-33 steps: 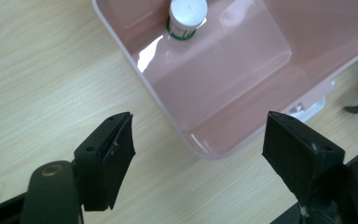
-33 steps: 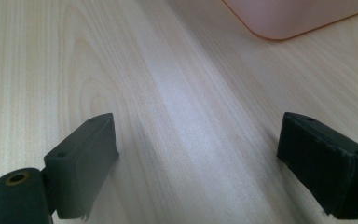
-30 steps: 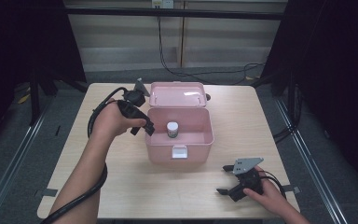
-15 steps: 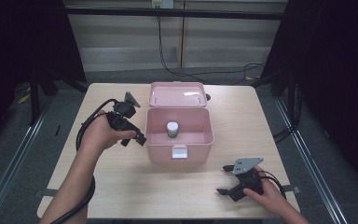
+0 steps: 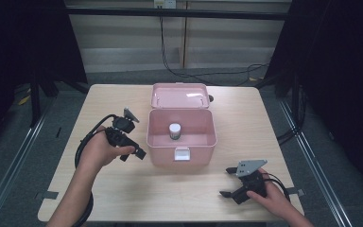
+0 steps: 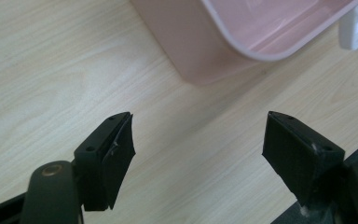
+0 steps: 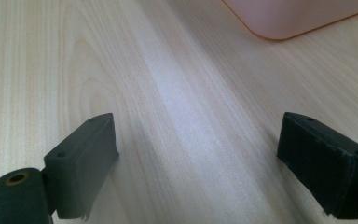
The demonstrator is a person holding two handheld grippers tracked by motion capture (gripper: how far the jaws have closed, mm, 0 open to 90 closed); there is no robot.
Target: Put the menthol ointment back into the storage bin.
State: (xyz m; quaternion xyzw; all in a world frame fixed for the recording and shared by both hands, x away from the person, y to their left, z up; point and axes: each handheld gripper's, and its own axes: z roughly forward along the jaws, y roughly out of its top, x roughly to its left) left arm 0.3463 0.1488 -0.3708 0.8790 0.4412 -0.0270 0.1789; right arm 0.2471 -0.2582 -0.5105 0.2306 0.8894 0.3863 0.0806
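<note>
The left gripper [image 5: 133, 150] sits low over the table [image 5: 99, 189] with its jaws spread wide and nothing between them; in the left gripper view [image 6: 198, 154] only bare wood lies in the gap. Just ahead of its jaw tips, close but not touching, stands the left front corner of the pink box [image 5: 182, 156], whose rounded corner and rim [image 6: 205, 60] rise beyond the jaws. The box is open, its lid [image 5: 179, 96] tipped back on the far side. Inside, further from this gripper and near the middle of the box floor, a small white-capped jar [image 5: 175, 131] stands upright. A white latch [image 5: 181, 154] hangs at the box's front wall, to the far side of the gripper's tips.

The right gripper [image 5: 231, 189] rests near the table's front edge, well apart from the box, its jaws also wide and empty [image 7: 198, 158]; ahead of it and off to one side shows a corner of the box [image 7: 289, 18]
</note>
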